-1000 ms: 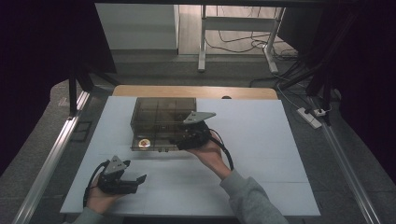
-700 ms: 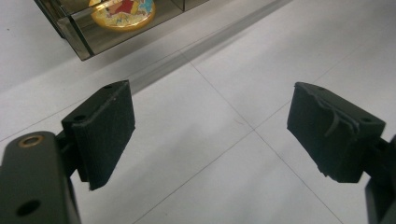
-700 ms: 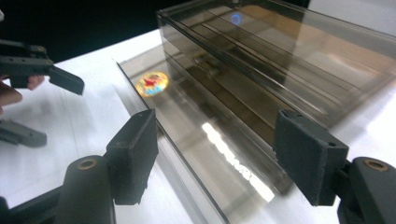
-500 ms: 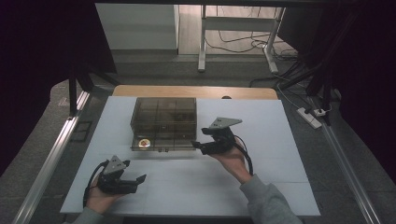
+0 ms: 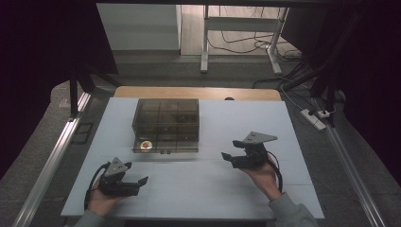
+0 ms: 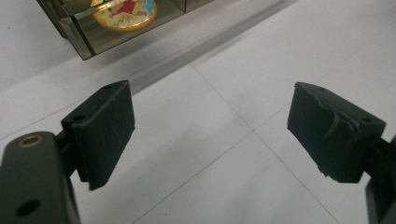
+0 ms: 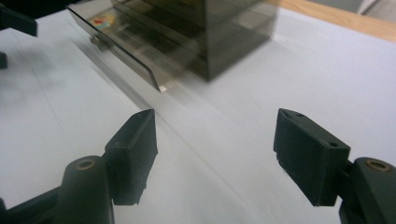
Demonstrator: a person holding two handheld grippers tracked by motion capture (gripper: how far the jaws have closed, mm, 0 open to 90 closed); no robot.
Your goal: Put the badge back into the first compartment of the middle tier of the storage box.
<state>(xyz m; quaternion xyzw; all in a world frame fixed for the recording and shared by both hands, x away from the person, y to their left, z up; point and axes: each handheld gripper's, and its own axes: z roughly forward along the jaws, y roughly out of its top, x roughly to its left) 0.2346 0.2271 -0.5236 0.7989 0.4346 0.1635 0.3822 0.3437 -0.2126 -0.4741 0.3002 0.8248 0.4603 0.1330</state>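
Meanwhile, the smoked drawer box [image 5: 166, 124] was seen at the middle of the worktop [image 5: 293, 189], toward its far edge, with a round badge [image 5: 146, 144] in its front left compartment. The right tool [image 5: 232, 158] was held released and empty beside the box, toward the right edge. The left tool [image 5: 140, 181] lay released and empty near the front left corner.

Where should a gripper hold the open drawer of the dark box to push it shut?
Probably by the small knobs on the drawer front, coming from the person's side: that front faces the person and sticks out of the box.
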